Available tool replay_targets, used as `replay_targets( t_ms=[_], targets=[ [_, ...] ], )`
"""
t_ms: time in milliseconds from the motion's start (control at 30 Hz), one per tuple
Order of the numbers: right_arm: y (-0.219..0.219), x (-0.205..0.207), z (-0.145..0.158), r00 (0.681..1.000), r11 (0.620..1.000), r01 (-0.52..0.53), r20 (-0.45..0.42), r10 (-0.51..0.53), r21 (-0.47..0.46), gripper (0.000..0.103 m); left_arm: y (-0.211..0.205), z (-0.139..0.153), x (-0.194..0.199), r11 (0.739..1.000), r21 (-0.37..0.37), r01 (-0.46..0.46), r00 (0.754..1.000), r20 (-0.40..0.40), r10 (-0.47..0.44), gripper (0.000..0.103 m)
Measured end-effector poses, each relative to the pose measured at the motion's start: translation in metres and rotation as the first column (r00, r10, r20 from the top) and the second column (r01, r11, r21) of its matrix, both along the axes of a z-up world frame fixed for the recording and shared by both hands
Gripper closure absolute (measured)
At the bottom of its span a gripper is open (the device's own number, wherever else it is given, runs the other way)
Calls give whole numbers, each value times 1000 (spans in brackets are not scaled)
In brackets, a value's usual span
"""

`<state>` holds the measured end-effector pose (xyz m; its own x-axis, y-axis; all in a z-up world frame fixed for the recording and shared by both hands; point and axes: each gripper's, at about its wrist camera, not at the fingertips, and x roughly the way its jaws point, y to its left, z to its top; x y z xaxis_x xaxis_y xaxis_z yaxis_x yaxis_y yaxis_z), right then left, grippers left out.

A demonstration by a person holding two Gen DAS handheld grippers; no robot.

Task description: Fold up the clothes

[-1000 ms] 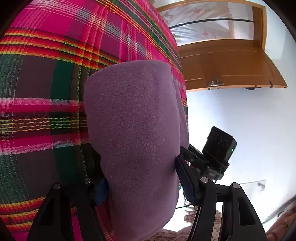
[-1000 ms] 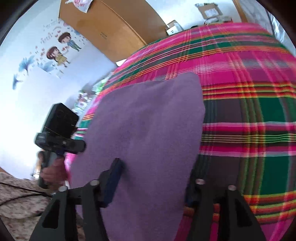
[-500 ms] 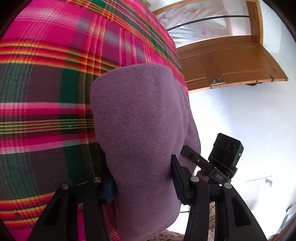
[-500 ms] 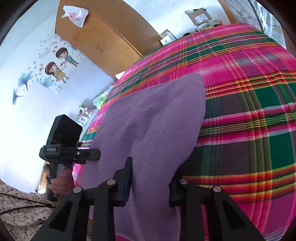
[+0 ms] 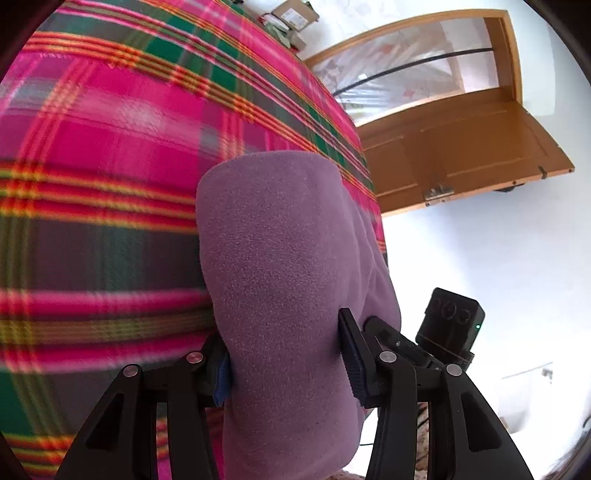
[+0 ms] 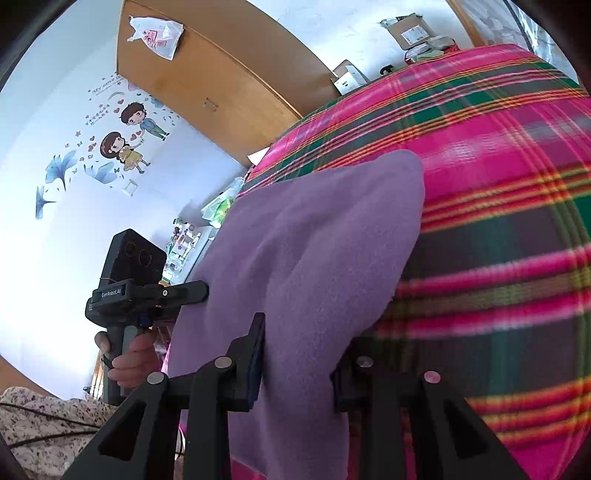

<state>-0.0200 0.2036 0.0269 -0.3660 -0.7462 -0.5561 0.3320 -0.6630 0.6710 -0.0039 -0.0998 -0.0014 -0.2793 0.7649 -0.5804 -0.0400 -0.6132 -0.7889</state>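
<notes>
A purple fleece garment [image 5: 280,258] lies folded on a bed with a pink, green and red plaid blanket [image 5: 92,147]. My left gripper [image 5: 286,362] is shut on the garment's near edge, with both pads pressing into the thick fold. The right wrist view shows the same garment [image 6: 314,251] bunched up off the blanket [image 6: 498,184]. There my right gripper [image 6: 299,369] is shut on the other near corner. The left gripper's body [image 6: 125,291], held by a hand [image 6: 129,362], is to the left in the right wrist view. The right gripper's camera [image 5: 447,325] shows at lower right in the left wrist view.
An open wooden door [image 5: 461,147] stands beyond the bed's right edge. A wooden wardrobe [image 6: 221,74] and cardboard boxes [image 6: 410,33] stand behind the bed. A cluttered shelf [image 6: 184,243] is against the stickered wall. Floral fabric [image 6: 37,424] lies at the lower left.
Both grippers went from open around the garment's near edge to shut on it. They then rose and drew back a little, and the purple fold bunches up between them.
</notes>
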Motion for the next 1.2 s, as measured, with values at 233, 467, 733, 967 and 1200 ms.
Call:
replay_targets(
  t_ms=[233, 467, 733, 967, 1200],
  targets=[
    [-34, -30, 2, 1000, 1000, -3, -17, 3, -4, 74, -34, 6, -18, 998, -32, -61, 998, -24, 60, 52],
    [-67, -62, 7, 998, 1000, 9, -58, -9, 13, 74, -69, 9, -39, 992, -43, -116, 992, -58, 113, 52],
    [-101, -87, 13, 993, 998, 36, -111, -31, 47, 74, -98, 8, -66, 984, -62, -167, 985, -62, 164, 52],
    [-117, -108, 12, 989, 995, 81, -132, -73, 57, 75, -117, 12, -86, 976, -84, -201, 978, -82, 194, 52],
    [-126, -117, 3, 987, 987, 117, -127, -103, 113, 74, -121, 2, -103, 973, -107, -205, 977, -72, 198, 52]
  ],
)
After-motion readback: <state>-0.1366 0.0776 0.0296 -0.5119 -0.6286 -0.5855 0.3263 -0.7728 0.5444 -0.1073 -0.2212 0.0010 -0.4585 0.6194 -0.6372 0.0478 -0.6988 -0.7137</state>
